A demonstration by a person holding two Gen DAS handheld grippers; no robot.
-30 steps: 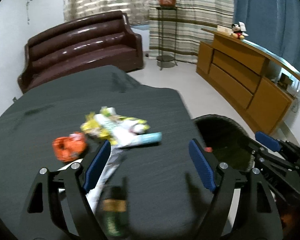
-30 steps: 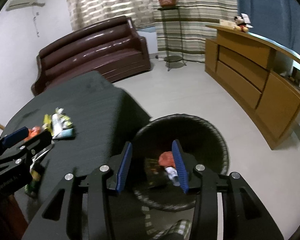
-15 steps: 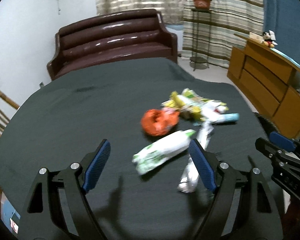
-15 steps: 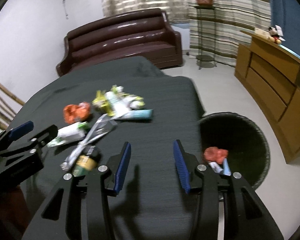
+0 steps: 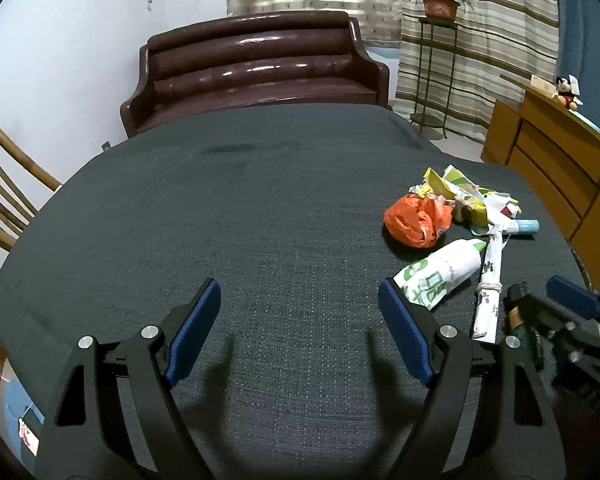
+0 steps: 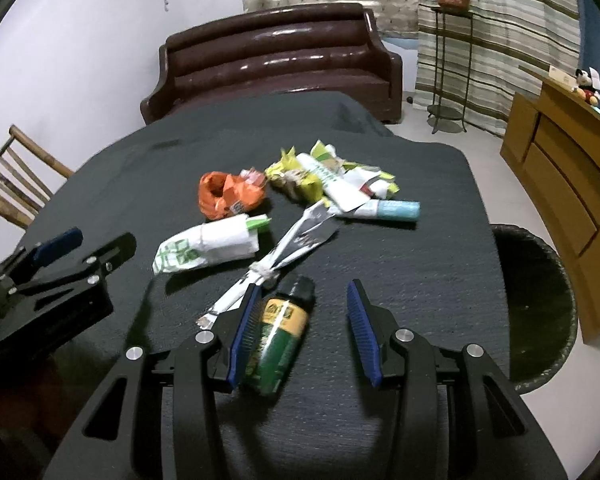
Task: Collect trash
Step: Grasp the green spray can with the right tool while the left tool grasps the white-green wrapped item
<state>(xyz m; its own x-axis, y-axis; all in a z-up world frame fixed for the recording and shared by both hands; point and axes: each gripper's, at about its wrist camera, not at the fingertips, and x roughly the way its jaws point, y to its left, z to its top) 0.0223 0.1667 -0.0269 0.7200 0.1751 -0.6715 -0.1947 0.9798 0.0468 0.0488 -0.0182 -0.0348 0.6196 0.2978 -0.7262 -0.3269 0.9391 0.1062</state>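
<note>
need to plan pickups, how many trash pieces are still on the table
6, maybe more hidden: green bottle nearest, knotted strip, white pack, orange bag, yellow wrappers, blue tube.

The trash bin (image 6: 540,304) is cut off by the table's edge.

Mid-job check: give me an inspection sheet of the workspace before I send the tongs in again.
Surface: table under a dark cloth, no spills seen.
Job's things: green bottle lying between the right tongs' jaws, nearest the left jaw; white-green wrapper, orange bag, knotted silver wrapper, yellow-white wrapper heap and blue-capped tube loose on the cloth.
Bin: black basket on the floor off the table's right edge.
Clutter: nothing seen.
Grippers: left tongs open over bare cloth; right tongs open.
Cables: nothing seen.
Surroundings: brown sofa, wooden cabinet, plant stand, chair.
</note>
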